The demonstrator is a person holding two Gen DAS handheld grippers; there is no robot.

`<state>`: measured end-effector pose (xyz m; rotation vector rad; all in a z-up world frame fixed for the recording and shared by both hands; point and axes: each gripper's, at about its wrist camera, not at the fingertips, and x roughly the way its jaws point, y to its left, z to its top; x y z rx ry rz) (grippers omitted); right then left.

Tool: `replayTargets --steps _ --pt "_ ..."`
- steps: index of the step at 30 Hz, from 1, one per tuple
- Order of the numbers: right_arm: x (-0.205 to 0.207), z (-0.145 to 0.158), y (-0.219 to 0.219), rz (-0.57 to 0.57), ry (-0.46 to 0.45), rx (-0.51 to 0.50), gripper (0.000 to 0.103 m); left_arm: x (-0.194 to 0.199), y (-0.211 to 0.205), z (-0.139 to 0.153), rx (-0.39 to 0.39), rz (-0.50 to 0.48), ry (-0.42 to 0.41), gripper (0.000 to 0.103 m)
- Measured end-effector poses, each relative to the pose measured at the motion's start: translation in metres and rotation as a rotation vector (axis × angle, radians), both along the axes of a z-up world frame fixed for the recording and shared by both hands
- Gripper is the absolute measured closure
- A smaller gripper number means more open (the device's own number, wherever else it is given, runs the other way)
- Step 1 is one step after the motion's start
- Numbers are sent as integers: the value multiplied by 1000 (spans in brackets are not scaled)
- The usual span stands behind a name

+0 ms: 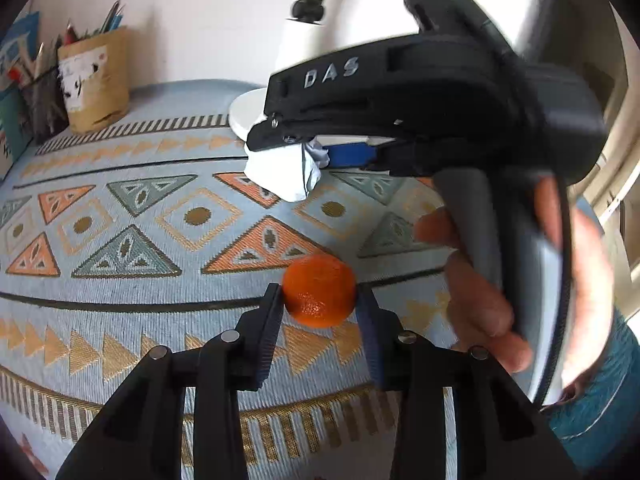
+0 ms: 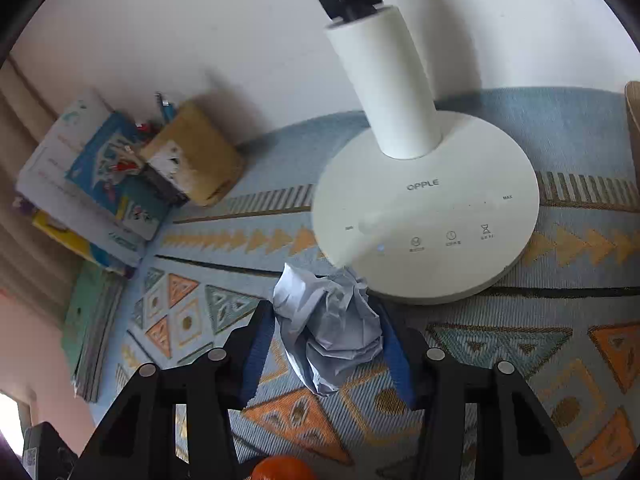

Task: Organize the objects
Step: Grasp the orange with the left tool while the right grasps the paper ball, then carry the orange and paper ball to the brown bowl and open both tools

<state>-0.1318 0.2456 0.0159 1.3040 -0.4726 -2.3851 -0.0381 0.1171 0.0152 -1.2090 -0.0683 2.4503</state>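
My left gripper [image 1: 320,300] is shut on a small orange tangerine [image 1: 320,296] and holds it just above the patterned tablecloth [image 1: 120,280]. The tangerine also shows at the bottom edge of the right wrist view [image 2: 282,468]. My right gripper [image 2: 326,320] is shut on a crumpled ball of white paper [image 2: 332,332] in front of the lamp base. In the left wrist view the right gripper [image 1: 312,152] hovers ahead with the paper [image 1: 284,172] hanging from its fingers.
A white desk lamp with a round base [image 2: 440,220] stands just behind the paper. A brown paper bag of pencils [image 1: 96,80] and a stack of books [image 2: 80,184] sit at the back left by the wall.
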Motion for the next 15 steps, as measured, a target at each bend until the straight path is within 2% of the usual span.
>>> replayTargets --steps 4,8,12,15 --pt "28 18 15 11 35 2 52 12 3 3 28 2 -3 69" --pt "80 29 45 33 43 40 51 28 -1 9 9 80 17 69" --pt "130 13 76 50 -6 23 50 37 4 8 -22 153 44 69" --pt "150 -4 90 39 -38 17 50 28 -1 0 -11 169 -11 69"
